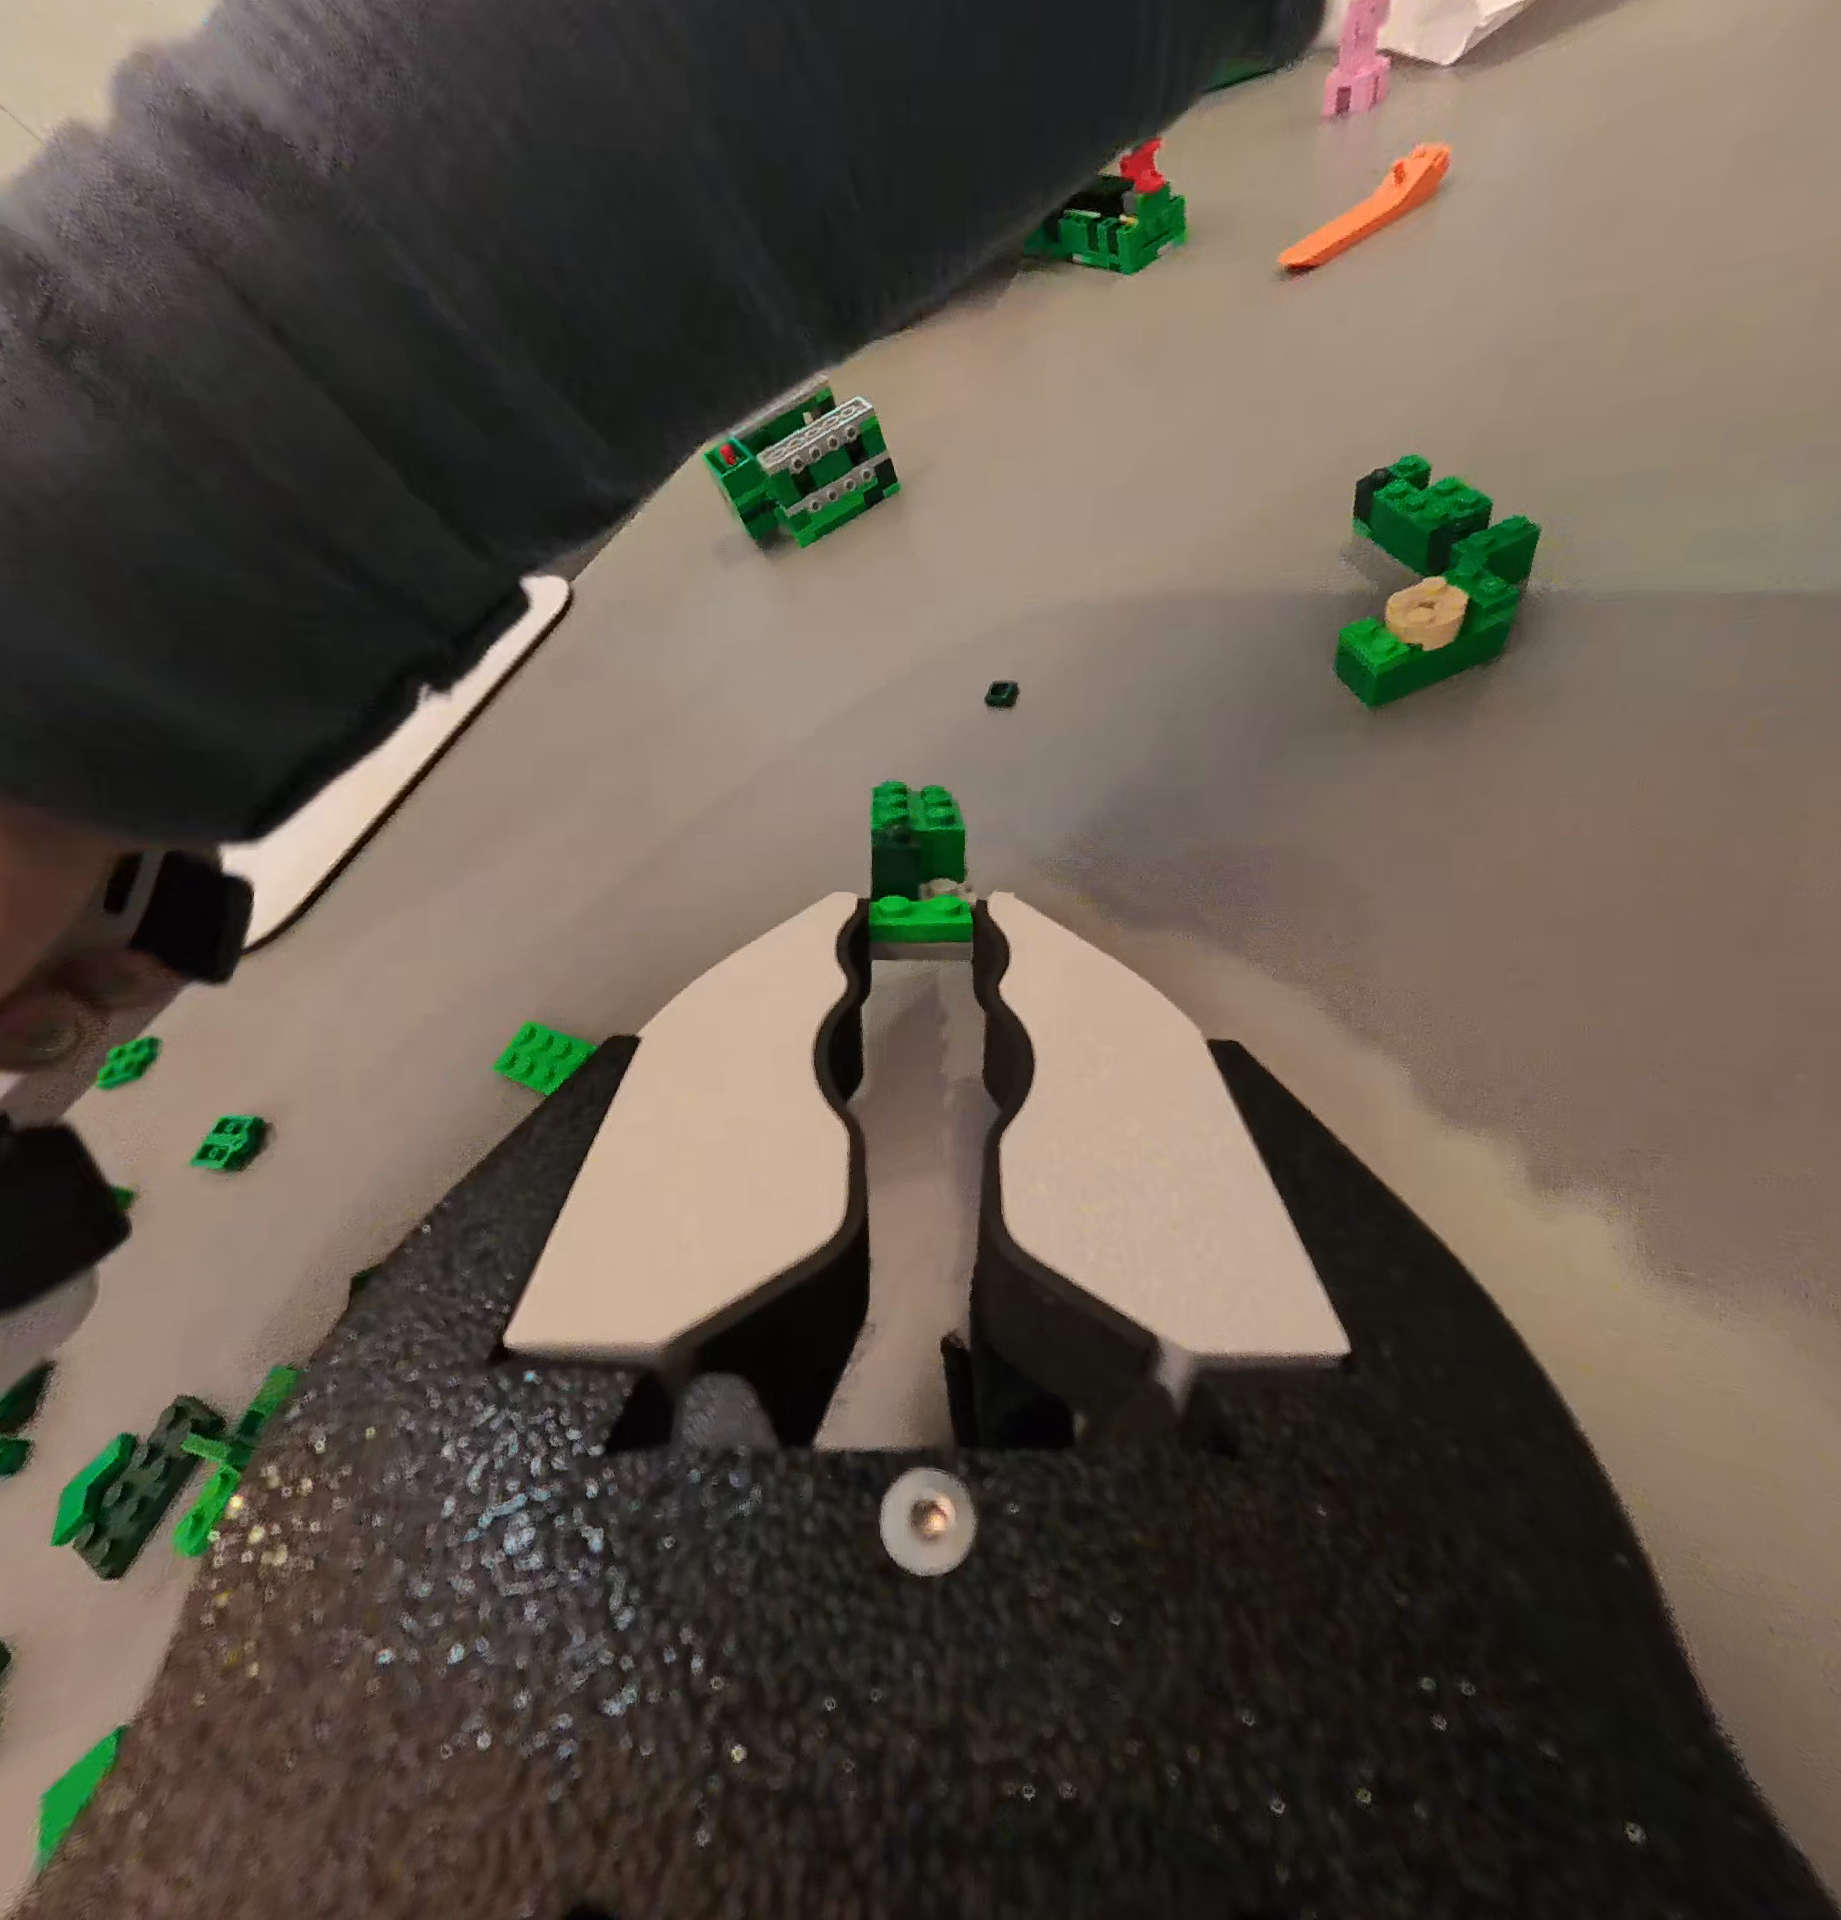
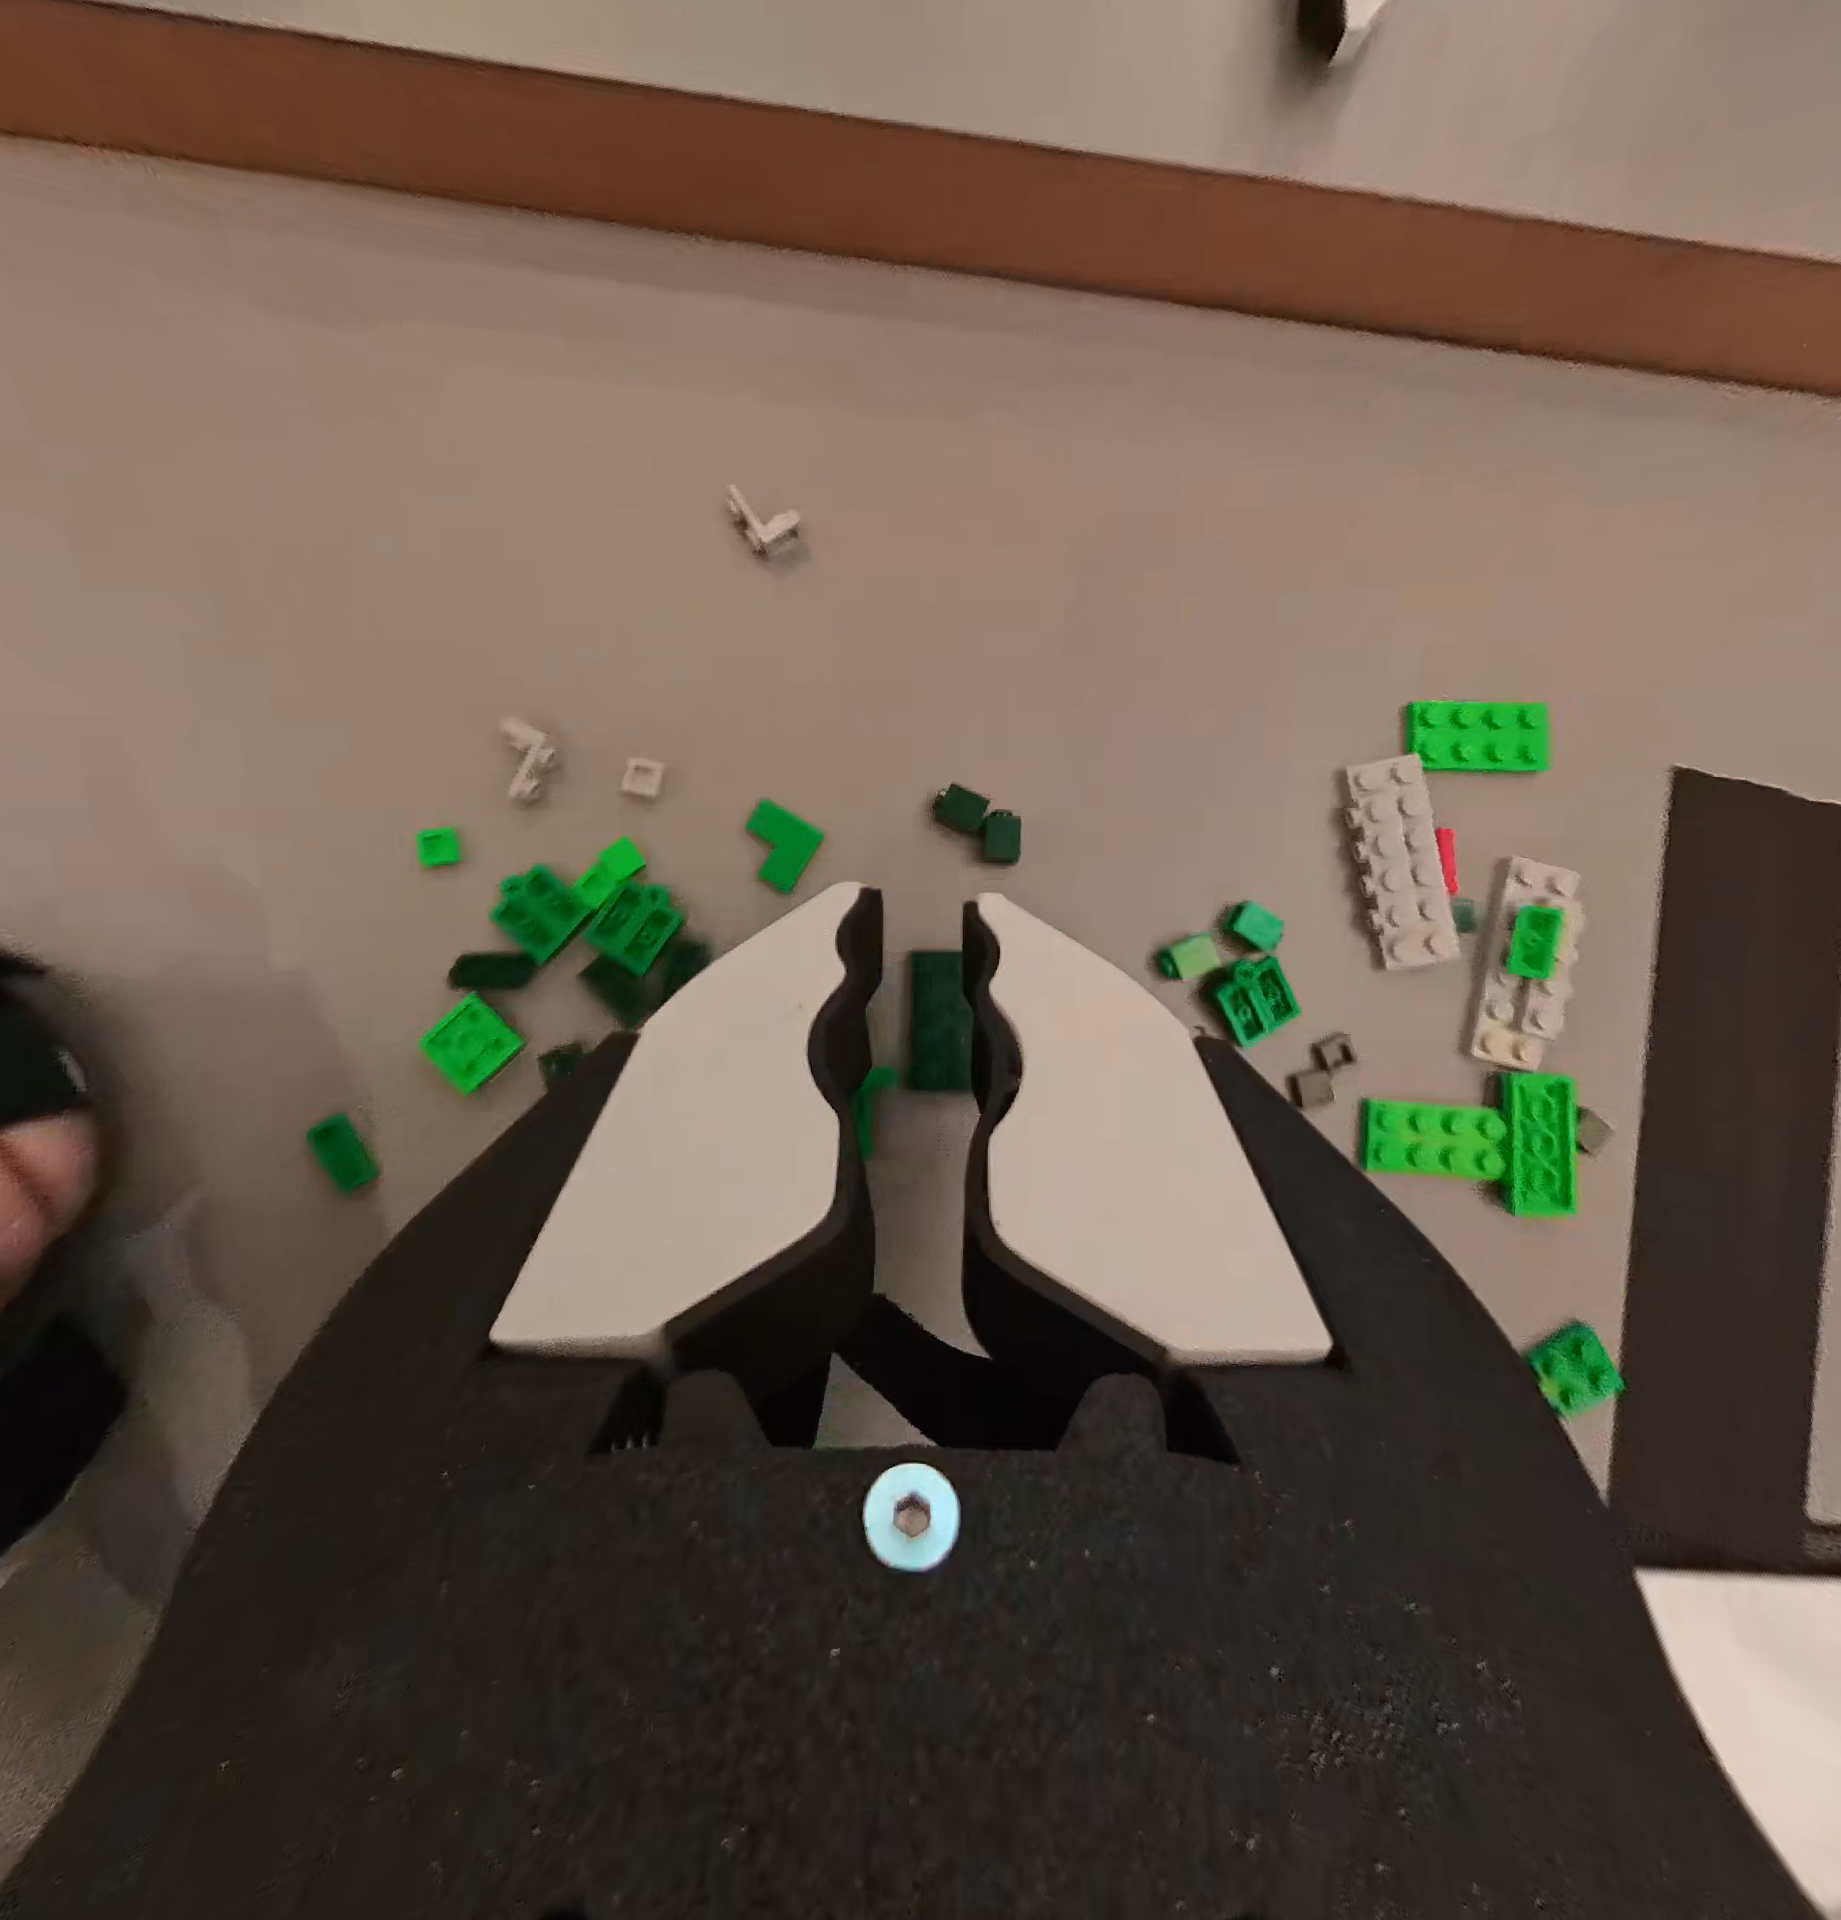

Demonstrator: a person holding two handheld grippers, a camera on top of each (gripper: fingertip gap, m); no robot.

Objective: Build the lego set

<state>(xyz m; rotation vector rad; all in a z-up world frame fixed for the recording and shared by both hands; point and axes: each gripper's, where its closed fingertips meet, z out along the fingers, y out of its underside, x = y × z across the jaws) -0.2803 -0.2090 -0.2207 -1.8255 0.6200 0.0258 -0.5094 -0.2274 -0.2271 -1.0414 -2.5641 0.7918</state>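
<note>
In the left wrist view my left gripper (image 1: 921, 920) is shut on a small green lego sub-build (image 1: 918, 831), pinched at its bright green bottom plate and held just above the grey table. In the right wrist view my right gripper (image 2: 921, 909) is open by a narrow gap and holds nothing. It hovers over a dark green plate (image 2: 937, 1023) that lies flat on the table and shows between the fingers. A pile of loose green pieces (image 2: 583, 925) lies to its left. Grey plates (image 2: 1399, 873) and bright green plates (image 2: 1467, 1138) lie to its right.
Three green sub-builds (image 1: 802, 473) (image 1: 1108, 223) (image 1: 1435, 582), an orange brick separator (image 1: 1368, 208) and a pink figure (image 1: 1357, 57) stand farther off. A person's dark sleeve (image 1: 324, 364) crosses the upper left. The table's brown edge (image 2: 895, 208) runs behind; a dark strip (image 2: 1726, 1143) lies at right.
</note>
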